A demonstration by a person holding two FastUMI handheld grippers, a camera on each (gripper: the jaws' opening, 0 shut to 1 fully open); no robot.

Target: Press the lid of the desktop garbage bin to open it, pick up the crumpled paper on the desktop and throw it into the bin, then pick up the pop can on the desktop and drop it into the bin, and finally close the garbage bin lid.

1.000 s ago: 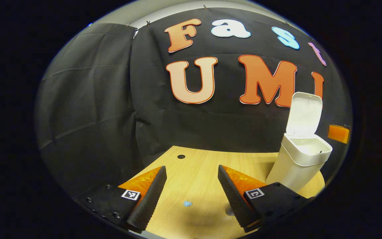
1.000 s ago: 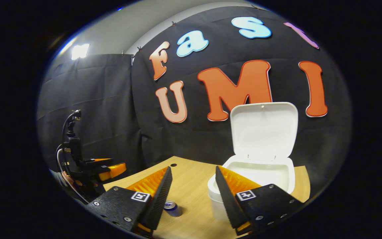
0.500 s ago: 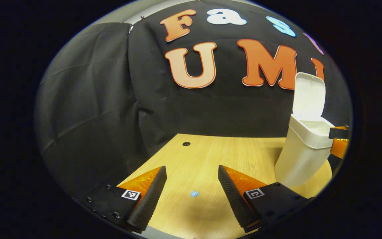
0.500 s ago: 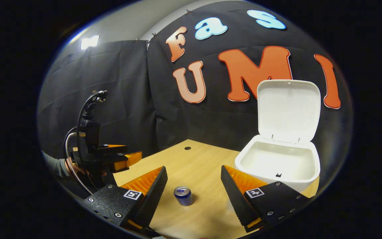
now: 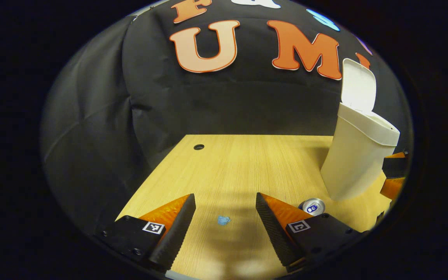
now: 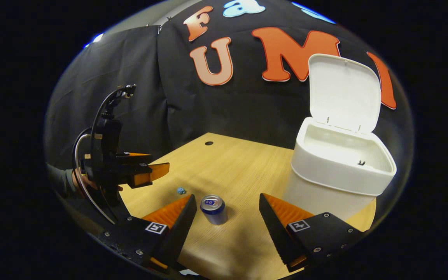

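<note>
Left fingers (image 5: 224,229) spread wide, holding nothing, low over the worktop (image 5: 247,163) with the small blue paper wad (image 5: 223,220) lying between them. Right fingers (image 6: 228,229) likewise apart and empty, the can (image 6: 213,209) upright just ahead between them. Bin (image 6: 336,171) near the worktop's right edge, lid (image 6: 343,93) tipped up, mouth open.

Step in hand, by the look of it: picking up the paper. Next move calls for lowering, centring on the wad, closing gently. Can close beside the bin's foot, near the left gripper's path to the bin; cable hole (image 5: 198,147) by the far edge, well clear.
</note>
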